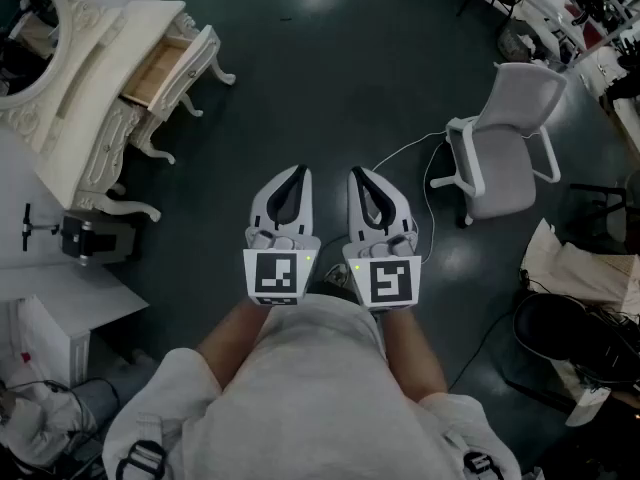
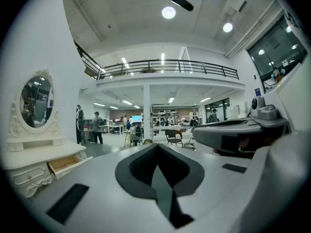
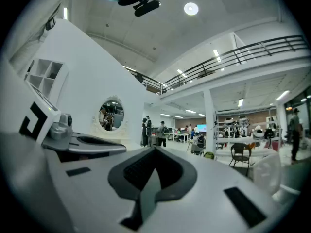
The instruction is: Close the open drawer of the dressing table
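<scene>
The white dressing table stands at the upper left in the head view, with its oval mirror at the corner. Its wooden-lined drawer is pulled out toward the open floor. In the left gripper view the open drawer shows at the left, below the mirror. My left gripper and right gripper are held side by side at mid-frame, well apart from the table. Both are shut and hold nothing, as the left gripper and right gripper views show.
A grey office chair stands on the dark floor to the right, with a white cable running to it. Bags and black gear crowd the lower right. A black device and a white cabinet sit at the left. People stand far off.
</scene>
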Demonstrator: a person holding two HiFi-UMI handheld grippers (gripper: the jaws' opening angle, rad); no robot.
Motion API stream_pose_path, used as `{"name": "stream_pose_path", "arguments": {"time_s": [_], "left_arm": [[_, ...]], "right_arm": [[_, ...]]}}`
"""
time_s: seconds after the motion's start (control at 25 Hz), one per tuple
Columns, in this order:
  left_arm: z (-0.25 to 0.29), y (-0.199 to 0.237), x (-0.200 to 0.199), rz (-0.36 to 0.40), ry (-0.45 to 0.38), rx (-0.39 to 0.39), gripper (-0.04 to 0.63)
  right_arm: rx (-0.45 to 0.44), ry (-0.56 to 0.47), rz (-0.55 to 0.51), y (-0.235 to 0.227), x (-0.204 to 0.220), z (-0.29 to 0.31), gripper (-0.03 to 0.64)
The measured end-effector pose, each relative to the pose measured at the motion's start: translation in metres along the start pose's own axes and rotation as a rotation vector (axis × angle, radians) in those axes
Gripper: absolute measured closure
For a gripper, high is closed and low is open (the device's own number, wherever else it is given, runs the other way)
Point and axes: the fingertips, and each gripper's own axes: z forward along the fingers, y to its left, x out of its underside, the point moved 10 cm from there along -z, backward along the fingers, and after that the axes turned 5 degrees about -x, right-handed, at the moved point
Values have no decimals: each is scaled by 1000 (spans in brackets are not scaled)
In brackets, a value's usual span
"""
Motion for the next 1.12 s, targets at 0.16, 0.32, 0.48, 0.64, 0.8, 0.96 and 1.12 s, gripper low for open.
{"name": "stream_pose_path", "arguments": {"time_s": [0.16, 0.32, 0.48, 0.64, 0.8, 0.96, 1.12], "left_arm": [[4, 16, 5, 7, 29, 6, 588], [8, 34, 5, 9, 34, -15, 588], [10, 56, 10, 9, 45, -54, 588], [10, 81, 13, 3, 57, -105, 588], [13, 108, 15, -12, 57, -153, 588], [14, 137, 20, -28, 59, -197, 588], [15, 165, 29, -55, 69, -242, 588]], "right_arm": [[-5, 21, 16, 10, 3, 15, 601], [-31, 23, 26, 17, 4, 37, 601], [-51, 16, 23, 26, 7, 59, 601], [-113, 26, 13, 42, 11, 86, 601], [-161, 39, 9, 57, 8, 113, 601], [-203, 42, -6, 73, 5, 142, 601], [-256, 52, -17, 88, 7, 171, 601]]}}
